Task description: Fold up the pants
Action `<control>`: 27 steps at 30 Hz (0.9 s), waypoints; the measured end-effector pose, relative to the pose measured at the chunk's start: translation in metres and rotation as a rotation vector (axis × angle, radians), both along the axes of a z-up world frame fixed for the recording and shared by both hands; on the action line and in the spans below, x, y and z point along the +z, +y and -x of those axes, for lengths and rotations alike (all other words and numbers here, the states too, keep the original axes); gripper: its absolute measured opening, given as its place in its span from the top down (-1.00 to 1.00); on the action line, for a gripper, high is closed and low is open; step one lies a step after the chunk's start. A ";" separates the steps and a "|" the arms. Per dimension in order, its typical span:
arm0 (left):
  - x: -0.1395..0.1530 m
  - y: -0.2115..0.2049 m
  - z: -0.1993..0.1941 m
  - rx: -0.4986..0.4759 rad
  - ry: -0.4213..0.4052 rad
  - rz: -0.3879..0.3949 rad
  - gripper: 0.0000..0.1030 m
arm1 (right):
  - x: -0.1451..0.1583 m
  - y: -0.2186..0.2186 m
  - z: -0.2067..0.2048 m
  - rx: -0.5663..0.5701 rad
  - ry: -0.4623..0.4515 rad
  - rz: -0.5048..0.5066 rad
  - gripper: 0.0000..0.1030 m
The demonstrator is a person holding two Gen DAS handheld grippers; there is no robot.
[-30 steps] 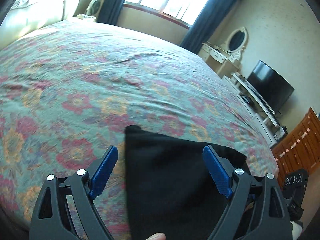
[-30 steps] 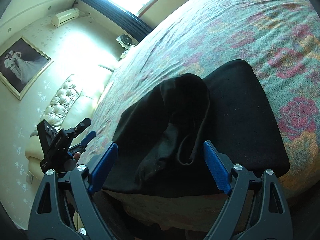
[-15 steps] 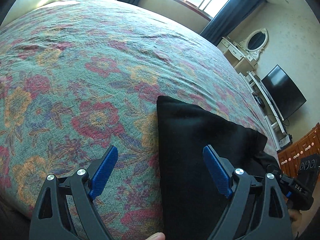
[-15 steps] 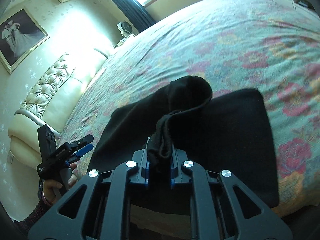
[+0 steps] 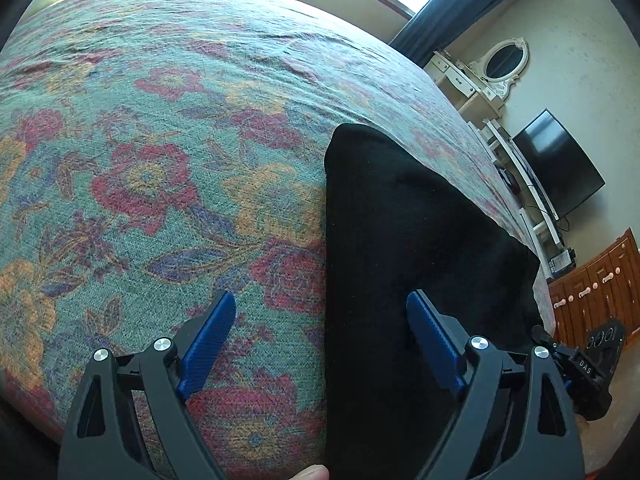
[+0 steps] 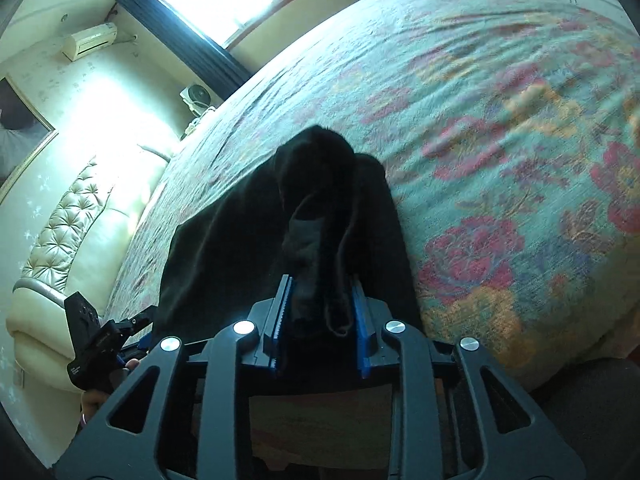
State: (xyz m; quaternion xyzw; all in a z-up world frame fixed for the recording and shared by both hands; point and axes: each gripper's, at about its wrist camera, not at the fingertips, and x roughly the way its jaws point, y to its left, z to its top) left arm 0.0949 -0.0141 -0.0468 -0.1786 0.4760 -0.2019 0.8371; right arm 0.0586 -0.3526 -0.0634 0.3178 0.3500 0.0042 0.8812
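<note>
Fingers: left gripper (image 5: 318, 342) spread, right gripper (image 6: 320, 312) opening around pants (image 6: 316, 216) | floral bedspread (image 5: 160, 140)

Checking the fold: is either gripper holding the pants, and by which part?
The right gripper has a bunched fold of the black pants between its opening jaws. The left gripper is open, holding nothing.

A bed (image 5: 168, 128) under a floral bedspread (image 6: 500, 128) carries black pants (image 5: 400, 240) near its edge.

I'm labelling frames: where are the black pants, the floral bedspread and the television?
black fabric pants (image 5: 400, 232), left wrist view, flat middle
floral woven bedspread (image 5: 160, 120), left wrist view, bare patch
black flat television (image 5: 560, 164), left wrist view, screen
</note>
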 end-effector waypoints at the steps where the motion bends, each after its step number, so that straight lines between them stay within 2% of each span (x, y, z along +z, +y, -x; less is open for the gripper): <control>1: -0.001 0.001 -0.001 0.003 0.004 0.006 -0.68 | 0.005 -0.002 0.007 -0.037 -0.023 0.018 -0.13; 2: -0.001 0.002 -0.001 0.007 0.006 0.012 -0.68 | 0.009 -0.005 0.013 -0.078 -0.044 0.025 -0.58; 3: -0.002 0.003 -0.001 0.012 0.008 0.018 -0.68 | 0.009 -0.008 0.017 -0.101 -0.053 0.020 -0.65; 8: -0.002 0.014 0.002 0.088 0.038 0.046 -0.68 | -0.021 -0.015 0.009 -0.051 0.033 -0.101 -0.72; 11: -0.002 0.024 0.008 0.132 0.060 0.082 -0.68 | -0.036 -0.011 -0.001 -0.041 0.093 -0.097 -0.76; 12: -0.003 0.028 0.009 0.144 0.073 0.102 -0.68 | -0.038 -0.010 0.000 -0.043 0.084 -0.093 -0.73; 13: -0.005 0.031 0.012 0.155 0.090 0.125 -0.68 | -0.038 -0.009 0.000 -0.039 0.068 -0.096 -0.55; 14: -0.007 0.034 0.015 0.166 0.105 0.143 -0.68 | -0.038 -0.007 0.000 -0.015 0.050 -0.111 -0.03; 15: -0.007 0.036 0.019 0.175 0.115 0.159 -0.68 | -0.036 -0.006 0.000 -0.008 0.049 -0.101 0.00; 16: -0.007 0.036 0.021 0.175 0.116 0.168 -0.68 | -0.031 -0.004 0.000 0.005 0.035 -0.091 0.18; 17: -0.006 0.034 0.024 0.170 0.113 0.165 -0.68 | -0.027 -0.004 0.001 0.010 0.022 -0.078 0.23; 20: -0.006 0.022 0.031 0.132 0.101 0.131 -0.68 | -0.028 -0.014 0.005 -0.016 0.018 -0.104 0.24; 23: -0.005 0.005 0.040 0.076 0.041 0.028 -0.69 | -0.049 -0.029 0.011 -0.064 0.030 -0.252 0.06; 25: -0.002 0.003 0.041 0.063 0.019 0.002 -0.69 | -0.048 -0.033 0.014 -0.073 0.028 -0.288 -0.05; 27: 0.003 0.007 0.038 0.063 0.031 0.029 -0.69 | -0.029 -0.035 0.019 -0.111 0.007 -0.220 -0.49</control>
